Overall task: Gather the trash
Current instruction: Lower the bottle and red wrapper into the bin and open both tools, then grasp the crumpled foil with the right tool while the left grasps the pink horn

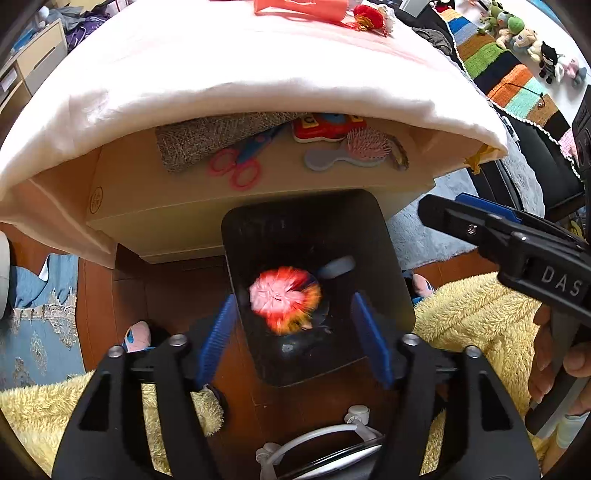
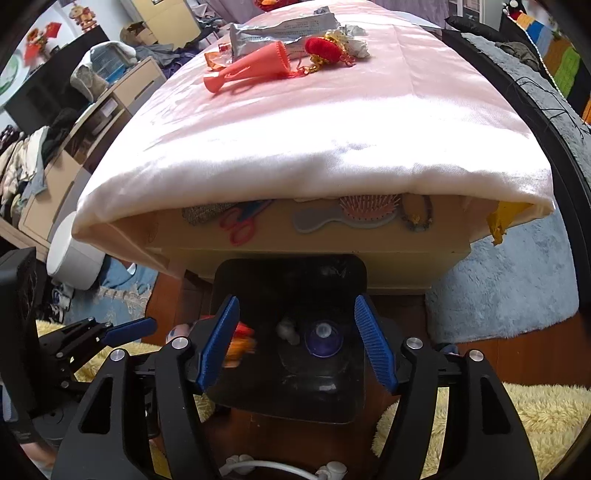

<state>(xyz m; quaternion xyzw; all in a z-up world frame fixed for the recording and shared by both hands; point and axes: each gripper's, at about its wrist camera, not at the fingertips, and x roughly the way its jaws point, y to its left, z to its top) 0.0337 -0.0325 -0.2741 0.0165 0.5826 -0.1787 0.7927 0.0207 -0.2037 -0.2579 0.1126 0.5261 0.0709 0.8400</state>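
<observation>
Red-orange crumpled wrapper, motion-blurred, sits over the black bin mouth, apparently dropping in. My left gripper above the bin: fingers spread, empty. Right gripper likewise spread, empty. Risk: wrapper clipping the bin rim and landing on the floor beside it.

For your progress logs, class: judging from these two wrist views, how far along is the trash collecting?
Done: some items already lie in the black bin. In hand: nothing; the left gripper is open above it, with a blurred red-orange wrapper between its fingers, apparently dropping. Left: the crumpled packaging on the pink tablecloth.
</observation>
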